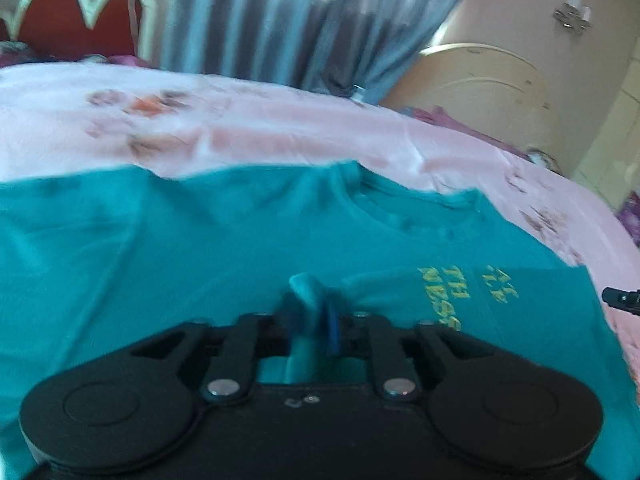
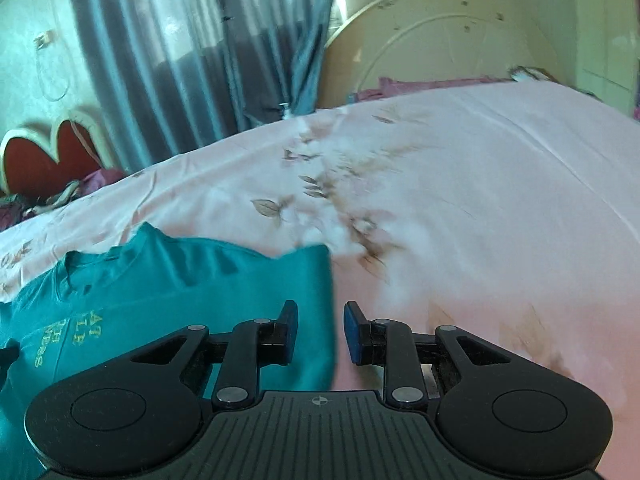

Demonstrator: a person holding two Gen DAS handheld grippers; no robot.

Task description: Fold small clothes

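Observation:
A teal T-shirt point(image 1: 160, 248) with yellow lettering lies spread on a pink floral bedsheet point(image 1: 280, 132). My left gripper point(image 1: 310, 304) is shut on a bunched fold of the shirt's fabric, which sticks up between its fingers. In the right wrist view the shirt point(image 2: 180, 280) fills the lower left, its right side folded in to a straight edge. My right gripper point(image 2: 320, 320) hovers over that edge with its jaws apart and nothing pinched between them. One of its fingers is over the shirt, the other over the sheet. A dark tip of the right gripper point(image 1: 620, 300) shows at the right edge of the left wrist view.
The bedsheet point(image 2: 480, 200) stretches wide to the right of the shirt. A grey-blue curtain point(image 1: 280, 20) hangs behind the bed. A red and cream headboard point(image 1: 72, 20) stands at the far left, a cream rounded board point(image 1: 480, 80) at the far right.

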